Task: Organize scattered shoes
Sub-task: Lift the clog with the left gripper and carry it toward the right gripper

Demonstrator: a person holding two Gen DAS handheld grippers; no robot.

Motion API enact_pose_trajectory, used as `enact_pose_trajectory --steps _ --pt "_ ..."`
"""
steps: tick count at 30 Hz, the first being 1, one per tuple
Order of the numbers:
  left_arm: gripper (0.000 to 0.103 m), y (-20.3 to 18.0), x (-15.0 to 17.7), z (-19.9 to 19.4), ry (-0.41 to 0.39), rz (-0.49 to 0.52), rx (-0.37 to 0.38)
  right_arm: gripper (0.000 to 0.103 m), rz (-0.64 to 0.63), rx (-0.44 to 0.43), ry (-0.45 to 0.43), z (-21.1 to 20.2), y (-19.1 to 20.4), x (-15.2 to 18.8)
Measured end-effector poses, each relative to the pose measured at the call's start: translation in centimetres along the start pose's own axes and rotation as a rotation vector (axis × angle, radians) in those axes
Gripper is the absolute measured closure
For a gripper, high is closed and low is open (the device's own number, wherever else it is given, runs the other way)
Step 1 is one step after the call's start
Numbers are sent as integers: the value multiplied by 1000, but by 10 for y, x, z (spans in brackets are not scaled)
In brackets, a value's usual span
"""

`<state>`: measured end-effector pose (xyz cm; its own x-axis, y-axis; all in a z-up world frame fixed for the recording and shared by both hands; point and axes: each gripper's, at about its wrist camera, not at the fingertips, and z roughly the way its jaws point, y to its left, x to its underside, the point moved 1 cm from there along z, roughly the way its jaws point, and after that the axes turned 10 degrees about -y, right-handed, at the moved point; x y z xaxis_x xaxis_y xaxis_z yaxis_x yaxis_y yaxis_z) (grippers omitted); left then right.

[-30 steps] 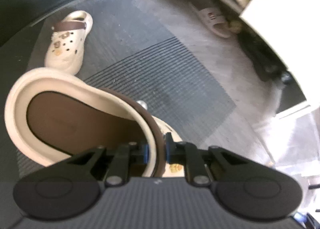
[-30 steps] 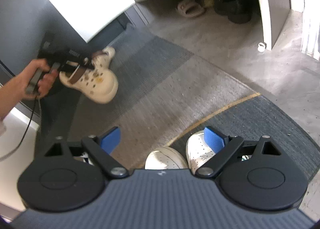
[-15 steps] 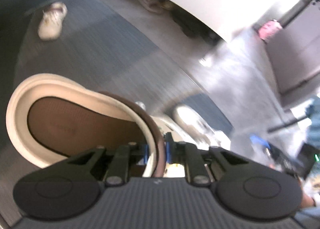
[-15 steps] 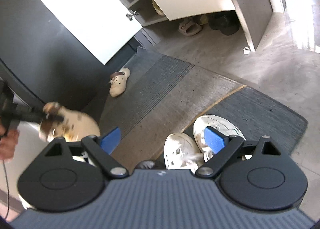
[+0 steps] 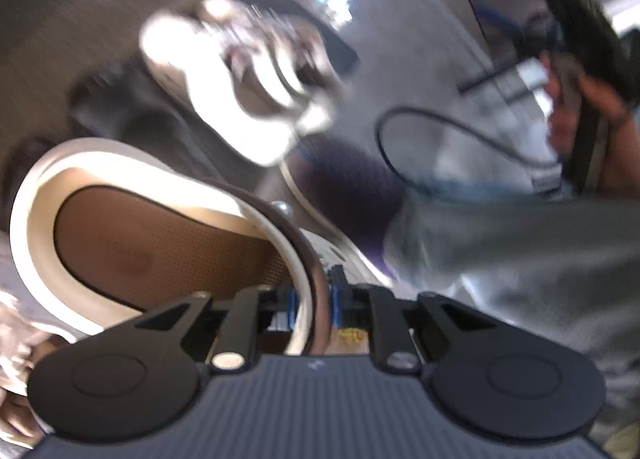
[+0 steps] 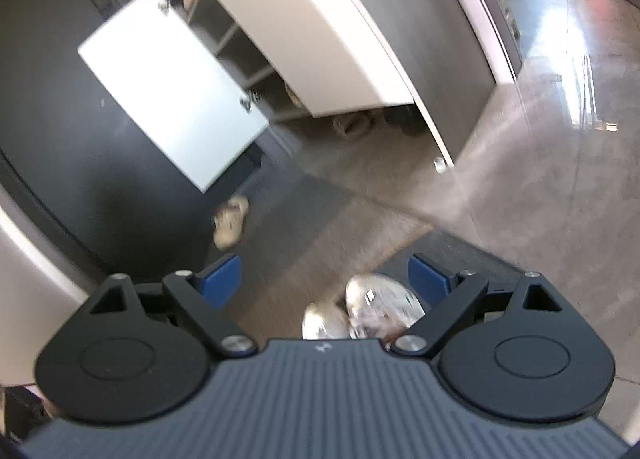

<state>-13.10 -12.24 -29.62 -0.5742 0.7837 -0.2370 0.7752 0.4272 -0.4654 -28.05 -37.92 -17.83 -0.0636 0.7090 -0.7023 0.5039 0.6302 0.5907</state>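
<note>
My left gripper (image 5: 314, 305) is shut on the heel rim and brown strap of a cream clog (image 5: 132, 235), whose brown footbed faces the camera. Blurred below it lie white sneakers (image 5: 240, 99) on a dark mat. My right gripper (image 6: 324, 277) hangs open in the air with nothing between its blue pads. Under it sit the same white sneakers (image 6: 376, 309) on the mat. The second cream clog (image 6: 231, 222) lies on the grey mat near the open white cupboard door (image 6: 172, 115).
A shoe cabinet (image 6: 320, 31) stands open with a sandal (image 6: 352, 125) and dark shoes beneath it. In the left wrist view a person's hand (image 5: 580, 107) holds the other tool, a black cable (image 5: 440, 147) looping below, grey trousers (image 5: 500, 243) close by.
The left gripper has swung with the clog away from the cupboard and mat, over toward the white sneakers and the person. The right gripper has risen and pulled back; the sneakers look smaller.
</note>
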Motion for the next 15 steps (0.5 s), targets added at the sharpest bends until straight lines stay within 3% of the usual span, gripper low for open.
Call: enact_pose_trajectory --steps 3,5,9,12,15 --pt "86 -4 20 29 82 0 12 10 9 22 18 2 -6 1" --pt "86 -5 41 57 166 3 19 10 31 9 27 7 -7 3" --pt "86 1 68 96 254 10 17 10 52 -23 61 20 -8 10" --pt "82 5 78 116 284 45 -11 10 65 -58 82 27 -9 16" --pt "80 9 75 113 249 63 -18 10 77 -74 75 25 -7 17"
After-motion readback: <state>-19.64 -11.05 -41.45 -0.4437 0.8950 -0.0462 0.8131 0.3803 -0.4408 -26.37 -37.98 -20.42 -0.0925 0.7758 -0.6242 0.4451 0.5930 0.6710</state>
